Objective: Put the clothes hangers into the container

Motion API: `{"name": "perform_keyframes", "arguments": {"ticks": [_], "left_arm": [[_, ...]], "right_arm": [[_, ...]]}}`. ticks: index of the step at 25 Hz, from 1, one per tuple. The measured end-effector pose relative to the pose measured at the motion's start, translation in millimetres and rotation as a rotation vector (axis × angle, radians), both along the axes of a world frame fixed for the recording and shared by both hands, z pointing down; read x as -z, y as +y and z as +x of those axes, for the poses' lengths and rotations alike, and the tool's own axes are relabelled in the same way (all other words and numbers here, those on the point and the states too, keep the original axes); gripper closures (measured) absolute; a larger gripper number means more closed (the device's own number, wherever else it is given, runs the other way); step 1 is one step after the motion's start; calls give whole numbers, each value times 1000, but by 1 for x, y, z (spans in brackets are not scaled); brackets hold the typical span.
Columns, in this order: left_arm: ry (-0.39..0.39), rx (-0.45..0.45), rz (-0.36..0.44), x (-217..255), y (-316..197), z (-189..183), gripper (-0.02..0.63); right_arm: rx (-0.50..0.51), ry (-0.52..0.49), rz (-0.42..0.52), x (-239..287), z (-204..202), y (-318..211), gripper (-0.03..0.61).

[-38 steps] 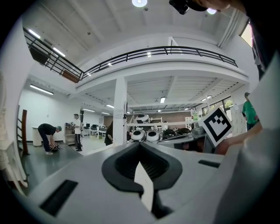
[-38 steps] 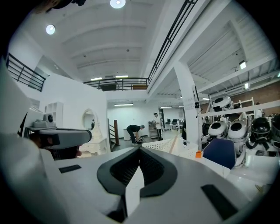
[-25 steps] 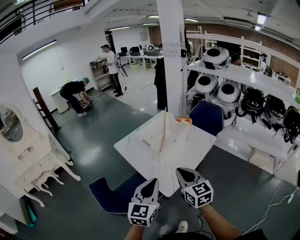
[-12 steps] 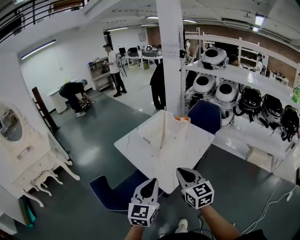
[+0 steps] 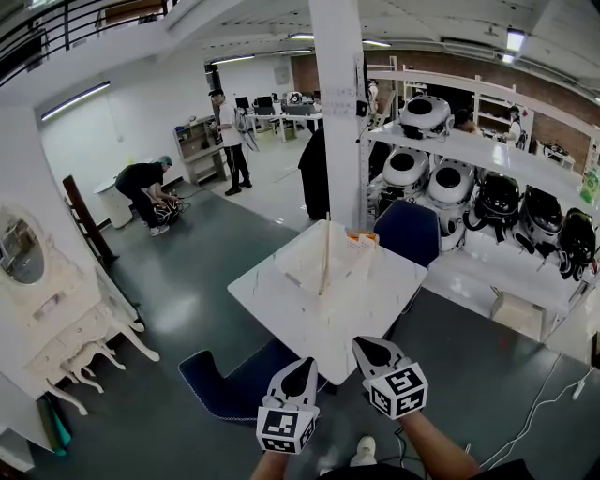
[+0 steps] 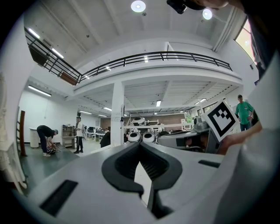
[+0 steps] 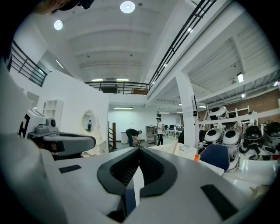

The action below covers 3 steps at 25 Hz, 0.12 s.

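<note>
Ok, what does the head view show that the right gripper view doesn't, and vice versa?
Only the head view: the whole top of the white table from above and the person's forearm. Only the right gripper view: the right gripper with tongs shut tip to tip, nothing between them, and round ceiling lamps. Both: the white container, the blue chair, the bent-over person.

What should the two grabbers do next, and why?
Probably move both forward over the white table. The left gripper and right gripper are shut and empty, held short of the table's near corner, with the white basket farther on. I can't pick out any hangers from here.
</note>
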<state>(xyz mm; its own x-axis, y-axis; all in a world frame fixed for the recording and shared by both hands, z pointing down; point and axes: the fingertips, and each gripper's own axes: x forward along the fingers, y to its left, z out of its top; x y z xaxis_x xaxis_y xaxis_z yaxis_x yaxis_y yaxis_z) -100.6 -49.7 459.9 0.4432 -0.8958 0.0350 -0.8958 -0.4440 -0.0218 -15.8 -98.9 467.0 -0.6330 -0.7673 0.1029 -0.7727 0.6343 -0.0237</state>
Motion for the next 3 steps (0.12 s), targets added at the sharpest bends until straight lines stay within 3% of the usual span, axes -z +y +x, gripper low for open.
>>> {"name": "perform_keyframes", "arguments": {"ticks": [3], "left_arm": [[2,-2,1,0,2,2,609]], "right_arm": [[-2,-2,2,0,2,2,560]]}}
